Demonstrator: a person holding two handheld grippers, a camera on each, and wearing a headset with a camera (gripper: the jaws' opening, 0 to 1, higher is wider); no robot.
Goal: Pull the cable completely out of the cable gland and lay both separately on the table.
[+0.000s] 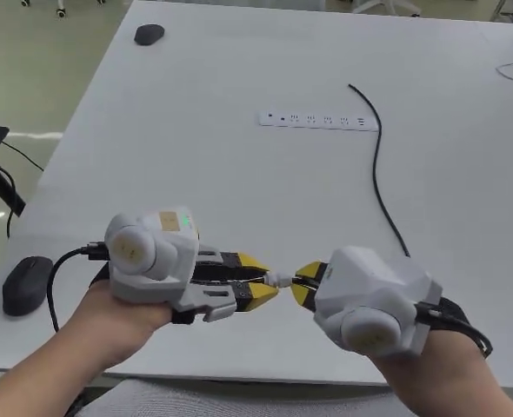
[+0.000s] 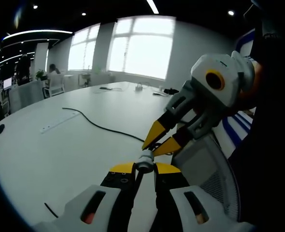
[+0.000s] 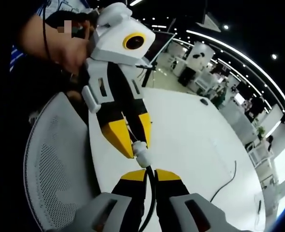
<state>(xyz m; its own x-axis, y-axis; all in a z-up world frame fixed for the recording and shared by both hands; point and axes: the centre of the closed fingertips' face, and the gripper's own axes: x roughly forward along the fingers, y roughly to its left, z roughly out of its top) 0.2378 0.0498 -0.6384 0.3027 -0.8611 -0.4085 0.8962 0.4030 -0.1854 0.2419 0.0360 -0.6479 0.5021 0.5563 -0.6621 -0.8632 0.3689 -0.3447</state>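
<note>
A small white cable gland (image 1: 279,280) hangs just above the table's near edge, between the two grippers' yellow tips. My left gripper (image 1: 268,287) is shut on the gland (image 2: 145,162), which shows as a white plug (image 3: 139,151) in the right gripper view. From it a black cable (image 3: 151,193) runs back between the jaws of my right gripper (image 3: 150,175), which is shut on it. The right gripper (image 2: 154,144) meets the left gripper (image 3: 135,137) tip to tip. A long black cable (image 1: 378,178) lies across the table and passes behind the right gripper (image 1: 302,283).
A white power strip (image 1: 317,120) lies mid-table. One dark mouse (image 1: 26,285) sits at the near left edge, another (image 1: 149,35) at the far left. A grey mesh chair (image 3: 50,164) stands just below the table's front edge.
</note>
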